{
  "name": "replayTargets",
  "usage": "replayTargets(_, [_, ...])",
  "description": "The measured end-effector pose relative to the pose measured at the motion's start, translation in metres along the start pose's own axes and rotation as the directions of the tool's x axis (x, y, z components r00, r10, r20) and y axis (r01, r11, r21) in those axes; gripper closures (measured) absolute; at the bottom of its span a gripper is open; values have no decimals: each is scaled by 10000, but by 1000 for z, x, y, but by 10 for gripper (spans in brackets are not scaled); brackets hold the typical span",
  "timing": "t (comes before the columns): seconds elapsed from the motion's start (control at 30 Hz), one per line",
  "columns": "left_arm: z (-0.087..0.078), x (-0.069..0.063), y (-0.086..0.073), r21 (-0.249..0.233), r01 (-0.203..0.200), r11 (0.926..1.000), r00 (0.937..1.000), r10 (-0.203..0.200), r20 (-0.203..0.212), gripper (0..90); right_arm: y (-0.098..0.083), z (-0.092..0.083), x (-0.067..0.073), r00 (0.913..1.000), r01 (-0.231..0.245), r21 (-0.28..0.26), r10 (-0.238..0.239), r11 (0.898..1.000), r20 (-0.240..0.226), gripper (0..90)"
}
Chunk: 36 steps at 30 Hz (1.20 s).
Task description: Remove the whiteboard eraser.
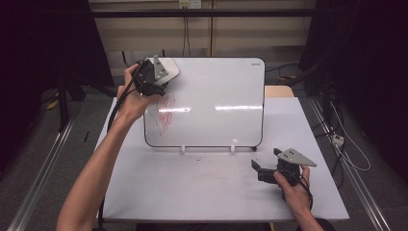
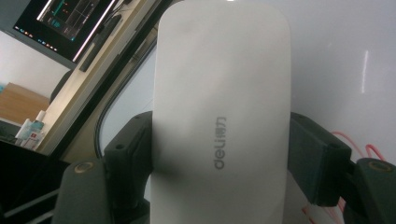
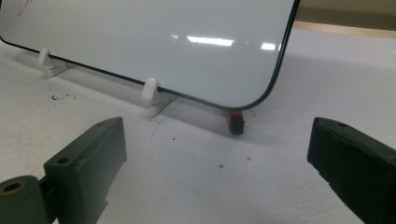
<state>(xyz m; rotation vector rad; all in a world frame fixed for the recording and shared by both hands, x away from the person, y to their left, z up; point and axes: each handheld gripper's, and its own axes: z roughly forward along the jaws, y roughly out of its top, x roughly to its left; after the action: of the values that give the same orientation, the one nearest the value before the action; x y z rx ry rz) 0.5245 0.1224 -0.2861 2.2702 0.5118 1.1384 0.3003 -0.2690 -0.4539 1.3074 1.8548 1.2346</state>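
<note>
A whiteboard (image 1: 216, 96) stands tilted on two white clips on the table, with a red scribble (image 1: 165, 111) on its left part. My left gripper (image 1: 161, 77) is at the board's upper left corner, shut on a white eraser (image 2: 222, 116) marked "deli", which rests against the board above the scribble. My right gripper (image 1: 262, 168) sits low over the table's front right, open, with nothing between its jaws. In the right gripper view the board's lower right corner (image 3: 261, 95) lies ahead.
A small red and black object (image 3: 235, 121) lies under the board's lower right corner. White clips (image 3: 152, 93) hold the board's bottom edge. Dark specks mark the white table (image 1: 192, 187). A screen (image 2: 65, 23) shows behind the board.
</note>
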Motion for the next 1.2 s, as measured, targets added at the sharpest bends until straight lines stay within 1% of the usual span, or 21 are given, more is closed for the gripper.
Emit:
replayTargets(0.23, [-1,-1,2,108,-175,9998,9998,175,-20,308,0,0,0,10000,-29,23,29,10000,11,45])
replayTargets(0.3, [-1,0,2,161,-42,9999,10000,40,85,309,0,0,0,10000,7,0,-7,10000,11,45])
replayTargets(0.33, [-1,0,2,82,-25,10000,10000,24,24,310,0,0,0,10000,-8,10,8,10000,0,45])
replayTargets(0.37, [-1,1,2,90,72,9999,9998,-74,158,310,0,0,1,10000,-17,8,17,10000,-1,45])
replayTargets(0.4, [-1,2,1,64,159,9999,9998,-159,109,310,0,0,0,10000,-9,9,9,10000,10,45])
replayTargets(0.43, [-2,2,2,90,191,9998,9996,-192,190,310,0,0,0,10000,7,-8,-7,10000,8,45])
replayTargets(0.5, [-1,2,2,60,268,9996,9996,-269,131,311,0,0,0,10000,-7,-5,7,10000,7,45])
replayTargets(0.53, [-2,3,2,112,260,9996,9994,-263,231,311,0,0,0,10000,-8,3,8,10000,6,45])
replayTargets(0.57, [-2,3,1,25,404,9992,9989,-405,228,311,0,0,0,10000,-6,2,6,10000,0,45])
replayTargets(0.67, [-4,7,1,-12,693,9976,9962,-691,538,311,0,0,0,10000,10,-4,-10,10000,-1,45])
replayTargets(0.73, [-5,10,-1,-97,1069,9942,9912,-1058,799,312,0,0,0,10000,-5,4,5,10000,5,45])
replayTargets(0.8, [-5,11,-3,-131,1264,9919,9878,-1246,938,312,0,-1,0,10000,-2,9,2,10000,2,45])
replayTargets(0.83, [-5,12,-3,-156,1253,9920,9877,-1232,964,312,0,-1,0,10000,8,-1,-8,10000,5,45])
replayTargets(0.9, [-6,12,-4,-179,1453,9892,9833,-1424,1137,312,0,0,0,10000,12,8,-12,10000,5,45])
replayTargets(0.93, [-5,12,-4,-260,1491,9885,9837,-1456,1054,312,0,0,0,10000,16,9,-16,10000,9,45])
replayTargets(0.97, [-6,12,-4,-193,1479,9888,9825,-1446,1174,312,0,0,0,10000,17,9,-17,10000,16,45])
replayTargets(1.07, [-6,12,-6,-275,1636,9861,9800,-1593,1196,312,0,0,0,10000,18,12,-18,10000,20,45])
replayTargets(1.1, [-7,12,-7,-344,1671,9853,9803,-1623,1123,312,0,0,0,10000,24,-7,-24,10000,24,45])
replayTargets(1.13, [-7,11,-8,-366,1755,9838,9778,-1699,1223,312,0,0,0,10000,20,-3,-20,10000,26,45])
replayTargets(1.17, [-7,11,-9,-372,1748,9839,9776,-1689,1255,312,0,0,0,10000,6,1,-6,10000,18,45])
replayTargets(1.2, [-8,11,-9,-297,1581,9870,9803,-1532,1244,312,0,0,1,10000,-4,6,4,10000,6,45])
